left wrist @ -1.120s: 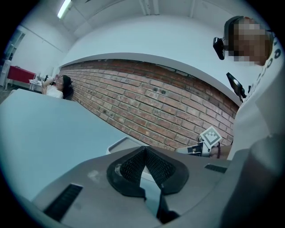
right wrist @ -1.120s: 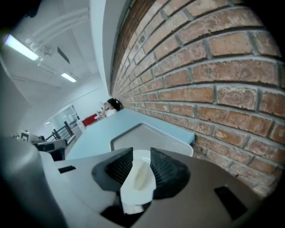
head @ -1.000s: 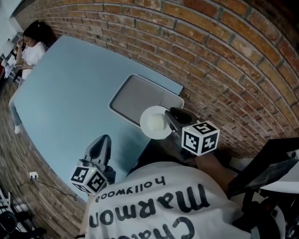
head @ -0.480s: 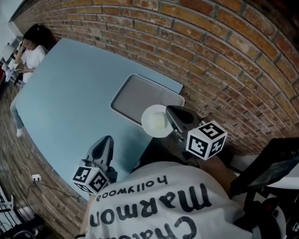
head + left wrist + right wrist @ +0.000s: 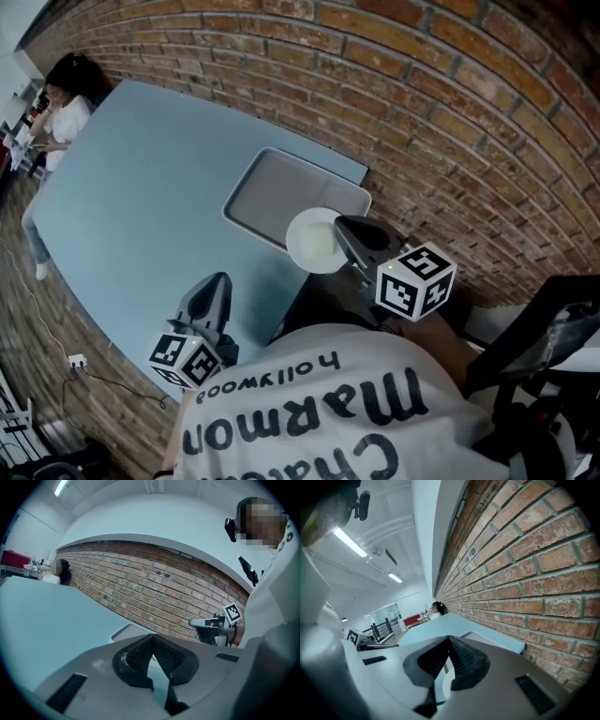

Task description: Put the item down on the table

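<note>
Far left: a person (image 5: 64, 103) sits at the far end of the table (image 5: 141, 187), well away from the work area.

left gripper (image 5: 216, 281): hovers over the table's near edge, well apart from the tray. In its own view (image 5: 152, 637) the fingers are pressed together, nothing between them. Marker cube (image 5: 185, 359) sits at its back end.

Tray (image 5: 272, 192): grey, flat on the table near the far-right corner, alongside the brick wall (image 5: 422, 94). Looks bare inside.

plate (image 5: 314, 239): white, round. It overlaps the tray's near-right corner and the table edge in the head view. Probably lifted clear of both, but I can't confirm the gap from this angle.

right gripper (image 5: 341, 225): comes in from the right, tips on the plate's right rim. Jaws have just been closing. In its own view (image 5: 449, 638) the fingers meet at the tip with a white sliver of plate showing just below them, so it's pinching the plate's rim. Its marker cube (image 5: 415, 279) is toward the person's white printed shirt (image 5: 319, 412).
</note>
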A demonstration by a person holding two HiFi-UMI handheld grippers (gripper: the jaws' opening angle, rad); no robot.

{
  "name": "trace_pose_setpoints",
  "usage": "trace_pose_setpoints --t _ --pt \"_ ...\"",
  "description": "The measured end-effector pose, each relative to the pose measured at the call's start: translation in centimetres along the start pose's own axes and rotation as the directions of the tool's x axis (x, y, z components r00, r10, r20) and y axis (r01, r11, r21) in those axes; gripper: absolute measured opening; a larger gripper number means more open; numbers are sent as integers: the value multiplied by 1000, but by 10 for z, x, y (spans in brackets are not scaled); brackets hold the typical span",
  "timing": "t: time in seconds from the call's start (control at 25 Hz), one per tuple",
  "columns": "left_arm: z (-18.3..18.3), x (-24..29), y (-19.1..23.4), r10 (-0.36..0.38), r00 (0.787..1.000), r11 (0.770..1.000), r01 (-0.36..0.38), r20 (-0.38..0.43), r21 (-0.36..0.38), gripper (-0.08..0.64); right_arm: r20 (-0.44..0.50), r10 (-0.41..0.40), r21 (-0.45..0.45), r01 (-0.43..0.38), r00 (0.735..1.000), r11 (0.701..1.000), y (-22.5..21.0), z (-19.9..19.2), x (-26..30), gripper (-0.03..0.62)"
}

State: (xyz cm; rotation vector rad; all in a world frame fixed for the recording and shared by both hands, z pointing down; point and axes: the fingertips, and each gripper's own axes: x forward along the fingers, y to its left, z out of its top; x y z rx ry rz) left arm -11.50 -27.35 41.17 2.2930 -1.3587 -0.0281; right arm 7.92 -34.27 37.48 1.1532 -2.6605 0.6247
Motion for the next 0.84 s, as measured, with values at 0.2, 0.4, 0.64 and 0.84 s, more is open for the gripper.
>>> trace_pose_setpoints --t 0.2,0.4,0.64,0.84 --pt "-1 1 1 -8 1000 1000 8 -1 3 7 8 -15 -8 15 1000 1000 -2 -1 -3 9" --pt "-2 2 1 -15 1000 1000 15 -4 1 8 7 -22 -8 22 1000 1000 -2 -3 -3 10" --pt "-2 2 4 -17 1000 1000 17 -6 -1 8 4 -26 -1 26 1000 1000 -2 -4 -1 9" --pt "-2 3 6 -18 1000 1000 18 -8 -4 6 -2 -29 1 29 1000 1000 -3 -5 1 9"
